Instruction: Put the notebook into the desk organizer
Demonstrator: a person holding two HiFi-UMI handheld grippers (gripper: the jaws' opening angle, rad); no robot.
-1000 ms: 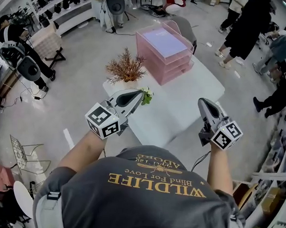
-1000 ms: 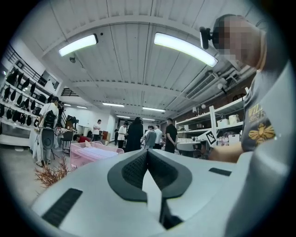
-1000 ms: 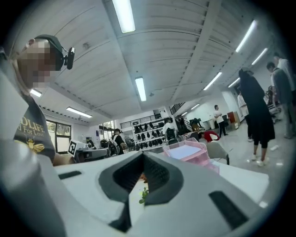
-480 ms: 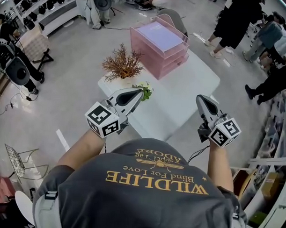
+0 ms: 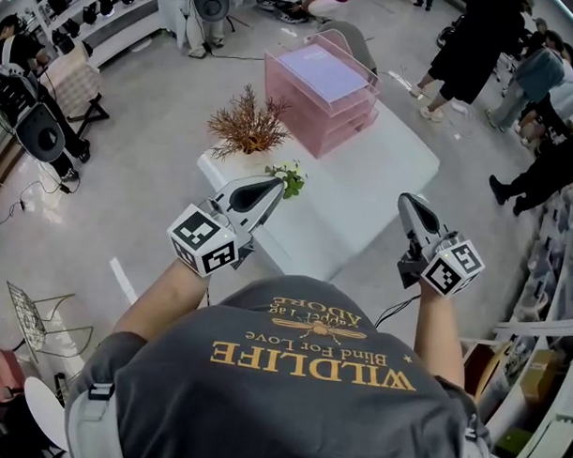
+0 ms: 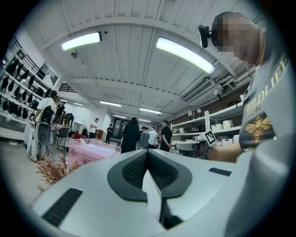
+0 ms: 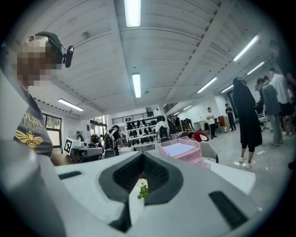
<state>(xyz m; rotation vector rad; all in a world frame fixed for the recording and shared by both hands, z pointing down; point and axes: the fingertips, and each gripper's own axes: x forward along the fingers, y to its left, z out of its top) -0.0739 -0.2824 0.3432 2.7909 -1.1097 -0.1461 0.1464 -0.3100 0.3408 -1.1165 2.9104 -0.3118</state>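
Where table (image 5: 363, 184) ends, pink organizer (image 5: 329, 129), notebook (image 5: 325, 73) inside

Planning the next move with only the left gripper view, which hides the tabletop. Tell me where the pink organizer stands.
Observer: In the head view the pink organizer stands at the far end of the white table, and a pale purple notebook lies in its top tray.
Operator: Report the right tool.
Observer: The right tool is shut and empty, near the table's right edge.
Operator: List anything by the left tool's tip.
Observer: A small green plant sits on the table just past the left tool.
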